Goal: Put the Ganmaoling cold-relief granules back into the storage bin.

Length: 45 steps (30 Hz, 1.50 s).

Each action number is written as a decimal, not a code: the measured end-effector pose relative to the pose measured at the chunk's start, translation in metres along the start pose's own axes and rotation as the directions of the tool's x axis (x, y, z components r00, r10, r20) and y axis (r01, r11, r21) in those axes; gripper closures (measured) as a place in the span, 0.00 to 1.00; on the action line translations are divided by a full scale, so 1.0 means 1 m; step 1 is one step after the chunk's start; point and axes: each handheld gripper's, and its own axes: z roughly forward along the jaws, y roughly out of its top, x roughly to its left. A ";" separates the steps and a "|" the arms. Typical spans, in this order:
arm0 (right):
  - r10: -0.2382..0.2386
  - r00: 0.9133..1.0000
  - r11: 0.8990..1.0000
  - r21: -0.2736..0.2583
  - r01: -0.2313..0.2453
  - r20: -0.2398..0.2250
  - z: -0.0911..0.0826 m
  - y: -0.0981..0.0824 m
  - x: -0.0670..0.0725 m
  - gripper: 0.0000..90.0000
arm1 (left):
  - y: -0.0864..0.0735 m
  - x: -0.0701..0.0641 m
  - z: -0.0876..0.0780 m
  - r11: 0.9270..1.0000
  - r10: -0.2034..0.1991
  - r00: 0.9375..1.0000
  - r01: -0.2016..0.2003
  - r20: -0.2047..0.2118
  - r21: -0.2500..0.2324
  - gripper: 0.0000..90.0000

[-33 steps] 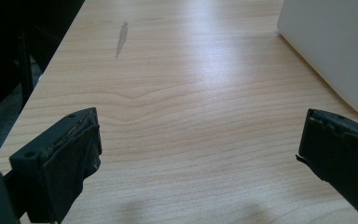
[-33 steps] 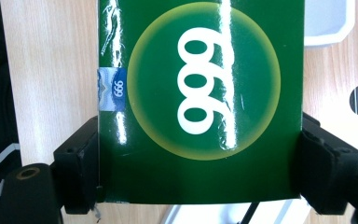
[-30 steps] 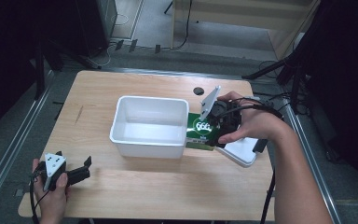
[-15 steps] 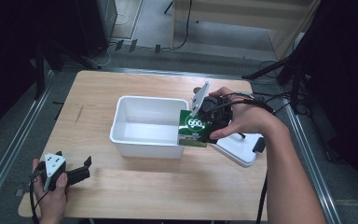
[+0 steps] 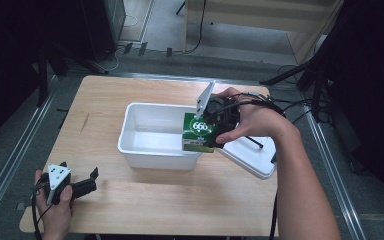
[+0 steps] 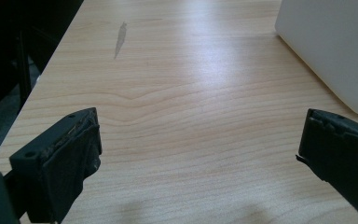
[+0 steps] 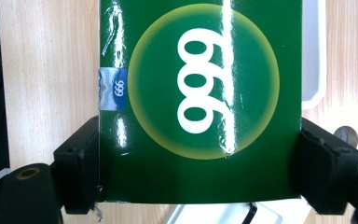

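The white bin and its lid block the table's centre; the near strip stays passable

The green box bears large white digits on a pale yellow-green disc; in the right gripper view they stand sideways and read 999 or 666, depending on the turn. A small blue sticker on the box's edge shows the same three digits in white, again sideways
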 end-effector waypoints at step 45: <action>-0.056 0.998 0.998 0.005 0.055 0.020 0.049 0.028 -0.021 0.18 | 0.000 0.001 0.000 1.000 -0.004 1.000 0.004 0.005 -0.002 0.00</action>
